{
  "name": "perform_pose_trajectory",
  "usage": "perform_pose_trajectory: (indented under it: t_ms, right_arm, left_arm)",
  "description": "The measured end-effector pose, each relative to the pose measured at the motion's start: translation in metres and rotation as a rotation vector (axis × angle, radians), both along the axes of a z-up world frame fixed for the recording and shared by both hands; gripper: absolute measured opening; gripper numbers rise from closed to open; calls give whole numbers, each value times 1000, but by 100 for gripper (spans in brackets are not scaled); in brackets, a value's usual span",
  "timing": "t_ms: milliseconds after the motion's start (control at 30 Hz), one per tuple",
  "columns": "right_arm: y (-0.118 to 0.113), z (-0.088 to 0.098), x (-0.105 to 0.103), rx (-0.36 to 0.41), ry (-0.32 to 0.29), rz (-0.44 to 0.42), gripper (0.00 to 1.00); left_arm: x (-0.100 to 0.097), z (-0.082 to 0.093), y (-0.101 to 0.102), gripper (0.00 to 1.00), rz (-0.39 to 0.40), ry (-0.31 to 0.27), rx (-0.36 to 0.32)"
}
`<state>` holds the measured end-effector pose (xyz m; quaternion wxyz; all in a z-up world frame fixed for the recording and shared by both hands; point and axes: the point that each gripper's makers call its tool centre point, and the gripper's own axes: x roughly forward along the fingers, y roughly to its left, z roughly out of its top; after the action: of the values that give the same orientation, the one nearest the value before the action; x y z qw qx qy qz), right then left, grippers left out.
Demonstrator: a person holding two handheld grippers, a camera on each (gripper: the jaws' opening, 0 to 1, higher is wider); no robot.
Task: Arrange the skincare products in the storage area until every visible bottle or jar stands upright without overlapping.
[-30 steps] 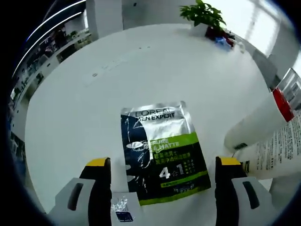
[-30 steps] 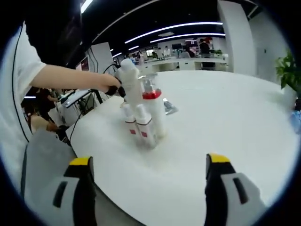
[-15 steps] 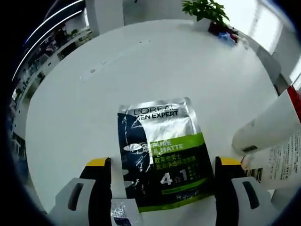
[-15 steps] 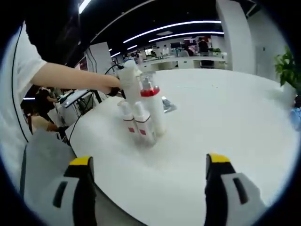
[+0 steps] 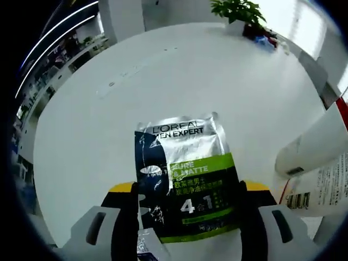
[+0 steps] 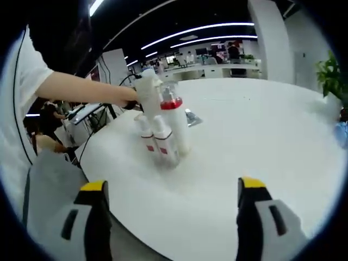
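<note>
Silver-green mask sachet (image 5: 187, 182), flat

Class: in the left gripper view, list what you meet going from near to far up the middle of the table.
Left claw → face mask packet → bare white table → potted plant

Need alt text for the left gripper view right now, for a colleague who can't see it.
A silver, dark and green face-mask sachet lies flat on the white round table between the jaws of the left gripper. White bottles edge in at right; a potted plant sits at the far rim.
</note>
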<state>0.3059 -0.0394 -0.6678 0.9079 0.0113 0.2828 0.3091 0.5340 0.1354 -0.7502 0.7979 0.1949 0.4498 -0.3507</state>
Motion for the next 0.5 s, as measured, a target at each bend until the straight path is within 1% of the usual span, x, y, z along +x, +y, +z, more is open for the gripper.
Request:
perform_pose_trajectory:
  t_ms: [133, 167, 233, 333, 400, 433, 500]
  right_arm:
    - [-1, 0, 0, 0, 1, -2, 99]
    - [-1, 0, -1, 0, 2, -3, 99]
    - [-1, 0, -1, 0, 2, -4, 99]
    - [-1, 0, -1, 1, 3, -5, 99]
    - [-1, 0, -2, 2, 2, -7, 99]
    - [-1, 0, -2, 2, 1, -8, 99]
    - [-2, 0, -2, 2, 2, -8, 98]
  left_arm:
    - [-1, -1, -1, 71, 1, 0, -2]
    - [-1, -1, -1, 70, 1, -1, -3]
    - [0, 1, -2, 64, -8, -20, -3]
    - [0, 0, -2, 63, 2, -16, -3]
    - [0, 0, -1, 60, 9, -20, -5]
    - [1, 0, -1, 56, 14, -22, -6]
    - [2, 1, 0, 43, 11, -28, -12]
